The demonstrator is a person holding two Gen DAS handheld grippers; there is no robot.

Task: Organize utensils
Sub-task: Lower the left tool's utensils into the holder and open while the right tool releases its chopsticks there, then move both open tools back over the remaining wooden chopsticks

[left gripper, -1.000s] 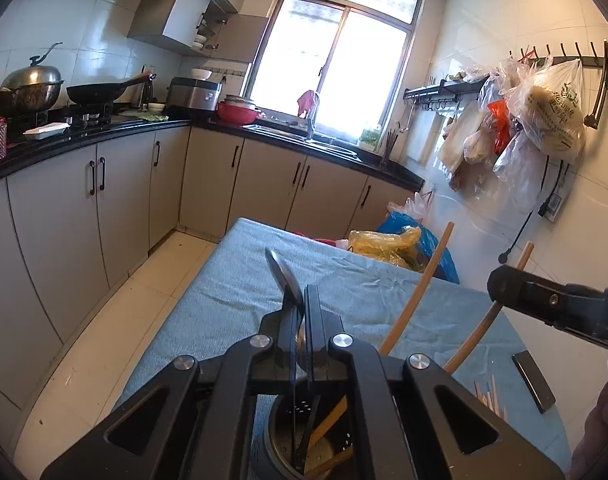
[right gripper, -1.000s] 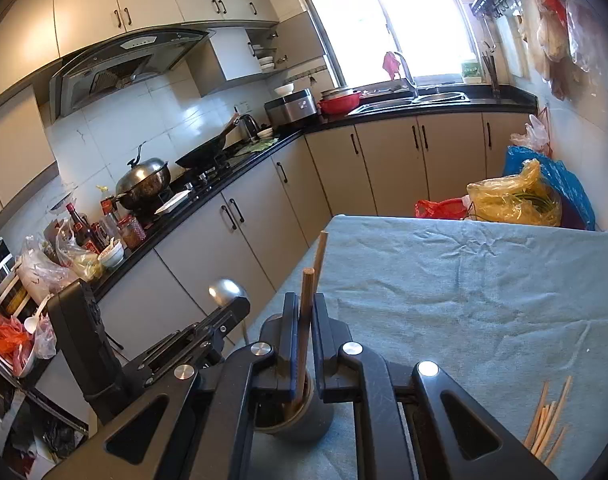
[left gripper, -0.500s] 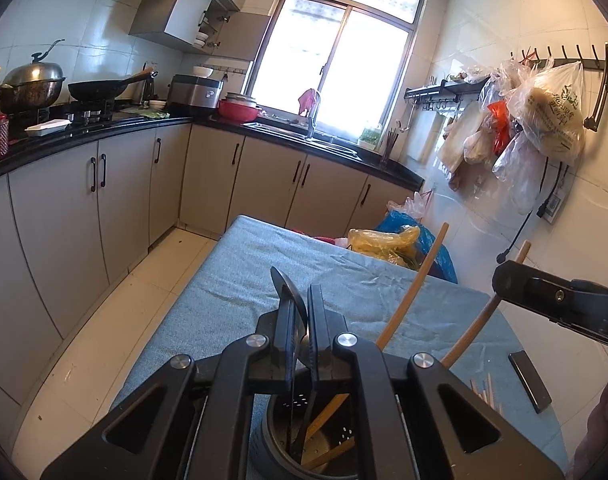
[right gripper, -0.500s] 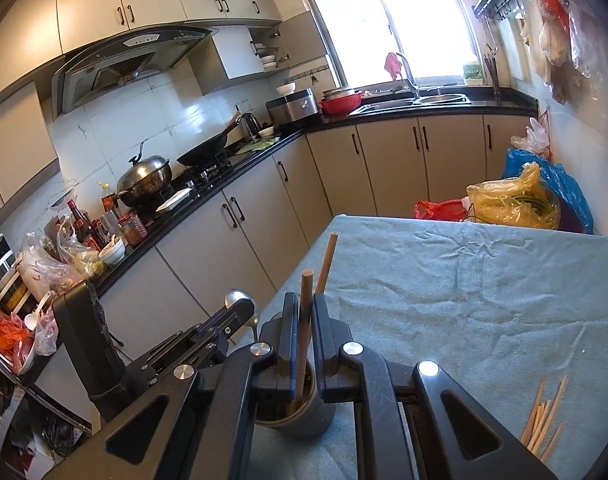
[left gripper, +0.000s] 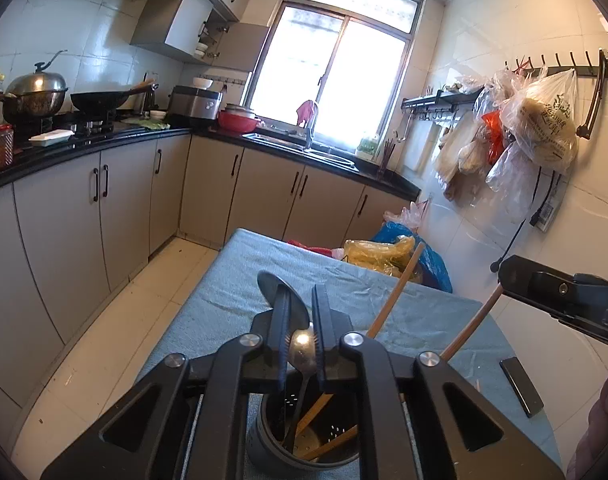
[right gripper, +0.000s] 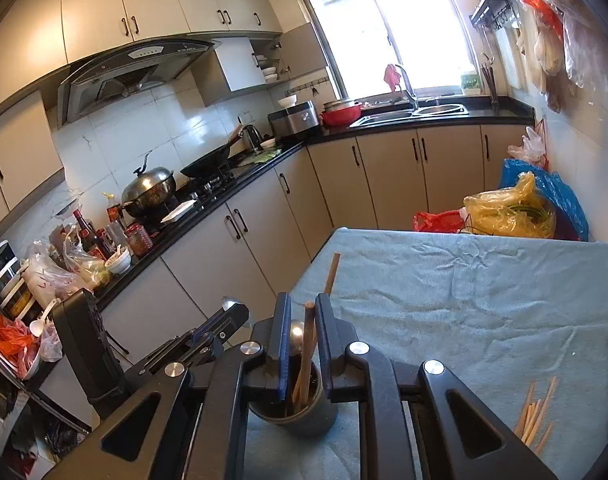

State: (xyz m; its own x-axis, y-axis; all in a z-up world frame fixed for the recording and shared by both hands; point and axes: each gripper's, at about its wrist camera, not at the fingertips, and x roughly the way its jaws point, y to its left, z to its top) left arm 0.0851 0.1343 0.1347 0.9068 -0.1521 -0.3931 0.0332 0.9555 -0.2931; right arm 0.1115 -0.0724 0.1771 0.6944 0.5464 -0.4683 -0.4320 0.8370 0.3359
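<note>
Both my grippers, left [left gripper: 301, 334] and right [right gripper: 301, 334], just loosened fingers, released | spoon [left gripper: 302, 350] and wooden stick [right gripper: 307, 350] stand in holder [right gripper: 294, 408], desk's near edge | lift straight up, avoid snagging handles

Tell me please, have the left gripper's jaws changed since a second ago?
Yes: the left gripper has just been opening; its jaws now stand apart around the spoon in the holder.
</note>
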